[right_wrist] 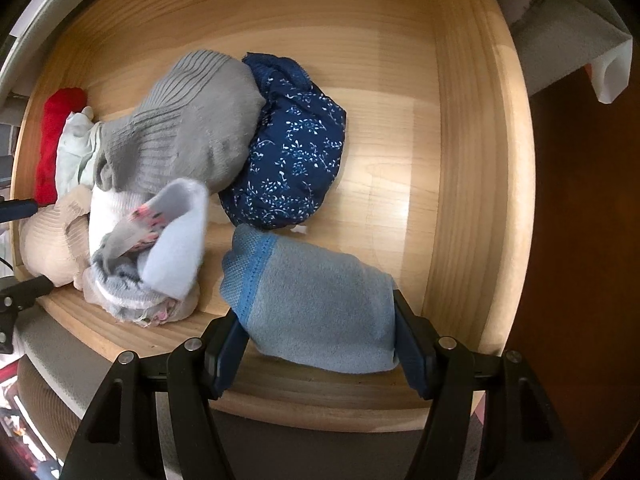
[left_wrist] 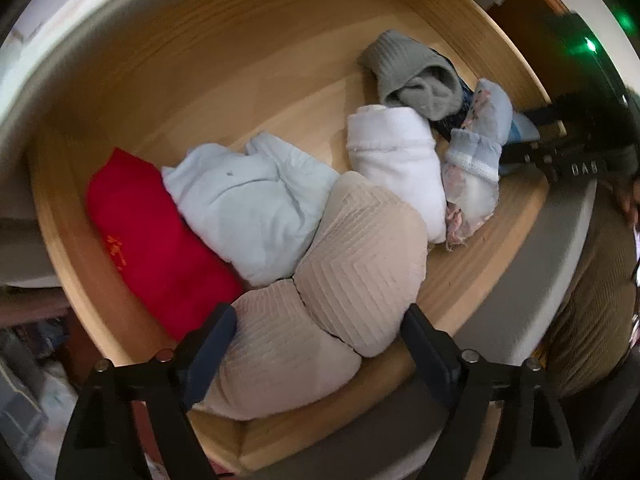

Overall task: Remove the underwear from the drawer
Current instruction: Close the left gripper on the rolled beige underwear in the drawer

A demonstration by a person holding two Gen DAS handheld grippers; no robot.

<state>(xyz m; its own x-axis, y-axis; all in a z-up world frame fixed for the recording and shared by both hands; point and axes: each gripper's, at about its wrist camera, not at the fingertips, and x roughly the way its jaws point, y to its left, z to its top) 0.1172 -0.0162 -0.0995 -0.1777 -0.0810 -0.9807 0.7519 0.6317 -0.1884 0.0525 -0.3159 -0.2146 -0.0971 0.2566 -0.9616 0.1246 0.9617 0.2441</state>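
The drawer (left_wrist: 168, 92) is open and made of light wood. Soft rolled clothes lie on its floor.

In the left wrist view, the left gripper (left_wrist: 320, 344) points down over a cream bundle (left_wrist: 340, 280) at the bottom middle of the frame. Its jaws stand wide, one on each side of the bundle. The pads do not look like they press it, so nothing is held yet. The bundle's long side runs from lower left to upper right, slantwise to the gap between the jaws. A red roll (left_wrist: 152, 240) and a pale blue roll (left_wrist: 248, 204) lie just to its left.

In the right wrist view, the right gripper (right_wrist: 320, 348) is at the bottom middle. Its jaws touch both ends of a grey-blue roll (right_wrist: 316, 304) and seem to grip it. That roll lies across the frame, near the drawer's front edge. A navy flowered bundle (right_wrist: 288, 152) sits above it, and a grey sock (right_wrist: 188, 124) is in the upper left.

The right hand looks nearest to lifting a piece out.
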